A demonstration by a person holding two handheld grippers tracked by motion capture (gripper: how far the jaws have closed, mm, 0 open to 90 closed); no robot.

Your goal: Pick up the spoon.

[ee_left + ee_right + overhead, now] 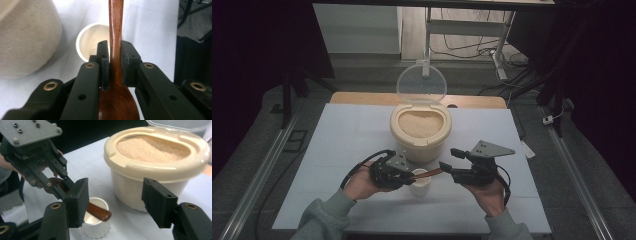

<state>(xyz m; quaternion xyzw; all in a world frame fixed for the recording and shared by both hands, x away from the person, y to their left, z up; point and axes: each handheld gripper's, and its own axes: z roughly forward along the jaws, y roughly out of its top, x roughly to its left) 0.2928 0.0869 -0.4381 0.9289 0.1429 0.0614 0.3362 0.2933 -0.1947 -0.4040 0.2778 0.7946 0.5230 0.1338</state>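
Note:
My left gripper (408, 176) is shut on a brown wooden spoon (430, 173), its pads clamping the neck just above the bowl (116, 25). The handle points right, over a small white cup (419, 189) on the white table. In the left gripper view the cup (88, 42) lies beyond the jaws, under the handle. My right gripper (451, 160) stands open just past the handle's tip. In the right gripper view its jaws (117, 202) are spread wide, and the handle's rounded end (100, 213) sits beside the left pad, over the cup (96, 230).
A cream tub (419, 145) of pale grain (419, 122) stands just behind the cup, its clear lid (421, 82) hinged up at the back. The tub (127, 192) is close to my right gripper's far jaw. The white tabletop (342, 145) stretches to both sides.

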